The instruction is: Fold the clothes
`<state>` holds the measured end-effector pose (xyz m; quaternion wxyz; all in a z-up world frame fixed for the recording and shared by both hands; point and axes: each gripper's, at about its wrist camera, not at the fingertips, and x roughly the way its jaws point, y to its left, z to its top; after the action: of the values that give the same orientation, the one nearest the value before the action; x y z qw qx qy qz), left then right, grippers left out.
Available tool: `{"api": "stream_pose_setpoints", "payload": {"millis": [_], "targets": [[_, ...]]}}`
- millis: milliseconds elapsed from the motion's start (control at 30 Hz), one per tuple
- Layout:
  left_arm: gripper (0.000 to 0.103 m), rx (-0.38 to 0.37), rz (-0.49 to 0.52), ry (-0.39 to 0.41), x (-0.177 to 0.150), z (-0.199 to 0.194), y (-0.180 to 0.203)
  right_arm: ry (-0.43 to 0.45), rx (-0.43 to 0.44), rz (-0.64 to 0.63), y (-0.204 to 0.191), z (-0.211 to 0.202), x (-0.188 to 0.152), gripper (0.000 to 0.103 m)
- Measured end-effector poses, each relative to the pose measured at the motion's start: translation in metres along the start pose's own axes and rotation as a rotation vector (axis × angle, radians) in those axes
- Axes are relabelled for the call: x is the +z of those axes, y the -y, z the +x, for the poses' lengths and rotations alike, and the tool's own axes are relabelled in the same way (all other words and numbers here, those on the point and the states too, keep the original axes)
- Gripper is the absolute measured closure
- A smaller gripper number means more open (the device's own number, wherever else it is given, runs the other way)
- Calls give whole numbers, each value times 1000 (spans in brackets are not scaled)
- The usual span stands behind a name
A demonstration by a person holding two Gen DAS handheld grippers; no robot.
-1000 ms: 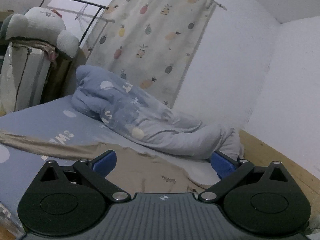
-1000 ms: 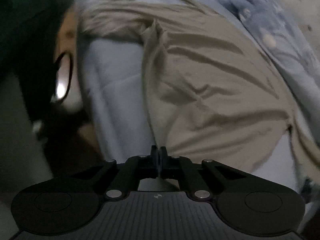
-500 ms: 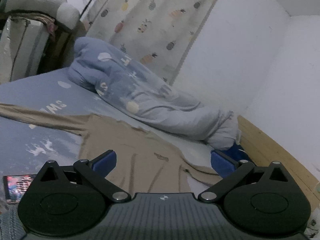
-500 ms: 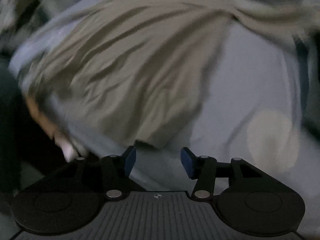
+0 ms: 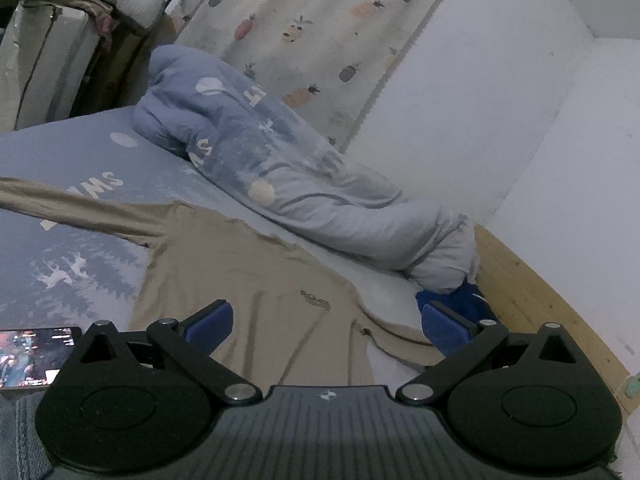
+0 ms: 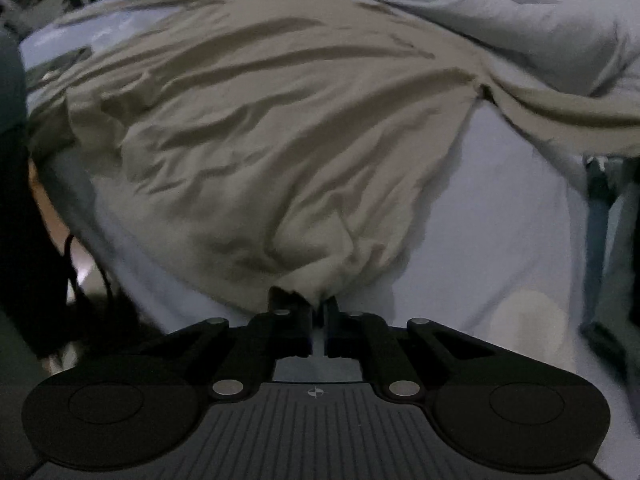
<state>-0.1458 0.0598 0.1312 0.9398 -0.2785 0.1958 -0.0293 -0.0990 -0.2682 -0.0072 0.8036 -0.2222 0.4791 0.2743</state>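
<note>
A beige long-sleeved shirt (image 5: 248, 280) lies spread on the blue bed sheet (image 5: 60, 152), one sleeve stretched to the left. My left gripper (image 5: 326, 322) hovers open just above the shirt's chest, blue pads wide apart and nothing between them. In the right wrist view the same shirt (image 6: 280, 140) is wrinkled, and its near edge is bunched into a pinch. My right gripper (image 6: 318, 312) is shut on that bunched edge, pointing steeply down at the bed.
A crumpled blue duvet (image 5: 280, 168) lies along the wall behind the shirt. A lit phone (image 5: 32, 356) rests on the sheet at the left. The wooden bed frame (image 5: 540, 312) runs along the right. A pineapple curtain (image 5: 320, 32) hangs behind. The bed's edge drops off at the left of the right wrist view.
My right gripper opened, swung round over the shirt, and closed on its near edge. The left gripper sank and tipped down toward the shirt, bringing the phone into view.
</note>
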Motion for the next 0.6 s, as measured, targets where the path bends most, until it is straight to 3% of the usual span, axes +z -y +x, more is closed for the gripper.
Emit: {"api": "stream_pose_setpoints", "payload": {"millis": [200,267,400,500,600], "targets": [[0,-19,7,-33,-2,12,3,-132,-68,-174,24,-2,-16,99],[0,-21,18,-54,-3,17,7,-178,-50,-183,25,7,-23,98],[0,-25,70,-80,-1,22,21,-186,-22,-155,18,2,-16,97],[0,-22,102,-99,0,27,30,-187,37,-105,24,-12,-11,88],[0,-25,137,-115,-1,35,43,-193,39,-100,36,-29,-13,65]]}}
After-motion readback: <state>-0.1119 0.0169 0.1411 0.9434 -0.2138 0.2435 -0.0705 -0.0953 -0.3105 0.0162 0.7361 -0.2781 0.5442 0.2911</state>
